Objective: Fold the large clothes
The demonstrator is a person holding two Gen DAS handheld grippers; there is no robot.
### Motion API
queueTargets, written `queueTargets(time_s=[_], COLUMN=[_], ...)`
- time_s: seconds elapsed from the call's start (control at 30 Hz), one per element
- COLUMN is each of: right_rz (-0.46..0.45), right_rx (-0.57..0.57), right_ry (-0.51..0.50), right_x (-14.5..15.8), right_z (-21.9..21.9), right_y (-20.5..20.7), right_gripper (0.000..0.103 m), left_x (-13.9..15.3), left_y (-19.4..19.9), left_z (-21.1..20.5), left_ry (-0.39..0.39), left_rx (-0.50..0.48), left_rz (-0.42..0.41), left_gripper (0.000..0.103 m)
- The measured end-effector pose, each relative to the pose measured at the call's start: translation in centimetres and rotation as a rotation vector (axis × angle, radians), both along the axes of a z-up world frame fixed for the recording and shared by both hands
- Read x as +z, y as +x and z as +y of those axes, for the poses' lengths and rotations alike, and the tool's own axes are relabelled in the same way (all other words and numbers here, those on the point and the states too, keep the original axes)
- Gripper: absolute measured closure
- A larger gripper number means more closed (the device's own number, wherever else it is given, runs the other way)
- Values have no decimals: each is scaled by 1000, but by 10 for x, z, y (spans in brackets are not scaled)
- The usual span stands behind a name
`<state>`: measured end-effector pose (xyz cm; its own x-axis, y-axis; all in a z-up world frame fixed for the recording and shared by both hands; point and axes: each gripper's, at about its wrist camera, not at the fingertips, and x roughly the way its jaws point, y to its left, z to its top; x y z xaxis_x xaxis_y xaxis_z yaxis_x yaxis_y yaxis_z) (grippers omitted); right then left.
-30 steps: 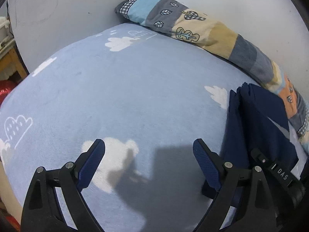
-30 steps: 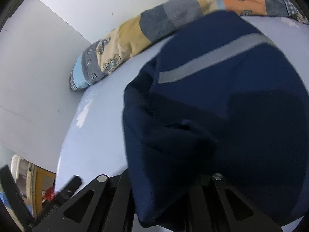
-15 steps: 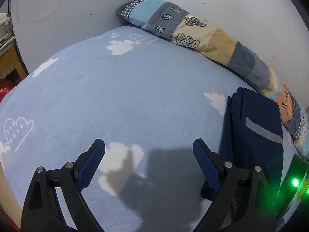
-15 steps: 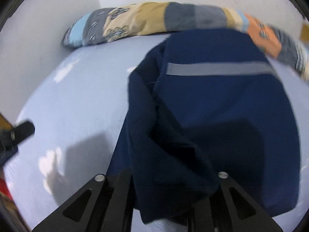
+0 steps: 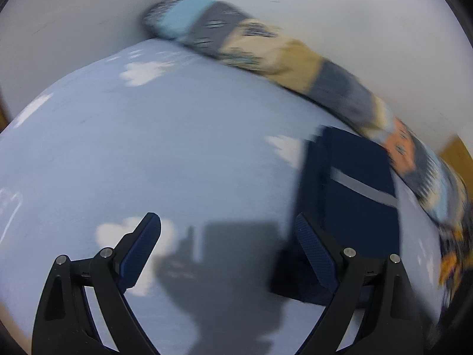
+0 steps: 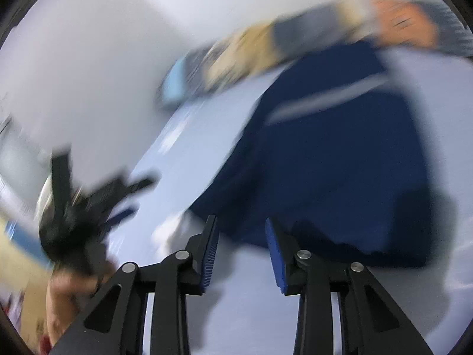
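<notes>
Since the folded navy-blue garment with a grey stripe (image 6: 340, 159) lies lengthwise just beyond your right gripper (image 6: 241, 251), whose empty jaws are opening, it's nearer than your left gripper (image 5: 227, 251), jaws spread wide.

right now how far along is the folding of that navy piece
Done, it seems: the navy garment lies in a compact folded stack on the cloud-print blanket, beside the patchwork pillow. In hand: nothing. The right gripper has its jaws opening with no cloth between them; the left gripper is open over bare blanket. Left: no other unfolded clothing shows.
</notes>
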<state>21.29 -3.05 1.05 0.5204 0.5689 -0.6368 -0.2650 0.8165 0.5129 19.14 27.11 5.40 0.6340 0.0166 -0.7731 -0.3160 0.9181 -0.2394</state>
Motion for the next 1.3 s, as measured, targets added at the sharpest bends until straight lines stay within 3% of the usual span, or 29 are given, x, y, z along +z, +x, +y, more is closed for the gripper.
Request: queueTargets(time_s=[0.1,0.23,0.4,0.43,0.5,0.6,0.67,0.73,0.8,0.97,1.03,1.2,1.3], right_rz=[-19,9,77,93,116,166,183,130,49,3,14,100,247], right_rx=[-138,-145,-100,-96,-91,-103,-109,-111,-115,-105,-97,-126,-69], right_ry=[-158,-214,-305,-321,-273,-255,-223,-163,-214,-281,-304,-362,-442], right_x=[8,-4,-48,-56,-73,-67,-53,-26,1,20,17,-21,-70], right_z=[-40,-55,-53,-54,-62,-68,-71,-72,-61,-25,-11,6,12], right_y=[9,24,32,29,29,30,35,44,66,148,181,242,260], right_gripper=[75,79,84,84,87,94,89,86,86,86,86,87,86], left_x=[-1,-23,-83,-96,-97,-73,-57,-45,-38,-44,-50,-83,-87], left_y=[3,13,32,32,33,28,26,24,22,27,28,42,45], left_z=[-37,-76,-72,-65,-59,-68,-69,-70,-72,-85,-92,-94,-91], left_ry=[8,-11,65,7,-42,81,87,74,61,17,41,89,55], left_rx=[-170,-328,-259,-251,-238,-233,-235,-229,-223,-255,-277,-267,-264], left_rz=[-34,10,263,284,288,233,174,115,74,71,88,255,263], left_gripper=[10,10,8,8,8,9,9,9,9,9,9,8,8])
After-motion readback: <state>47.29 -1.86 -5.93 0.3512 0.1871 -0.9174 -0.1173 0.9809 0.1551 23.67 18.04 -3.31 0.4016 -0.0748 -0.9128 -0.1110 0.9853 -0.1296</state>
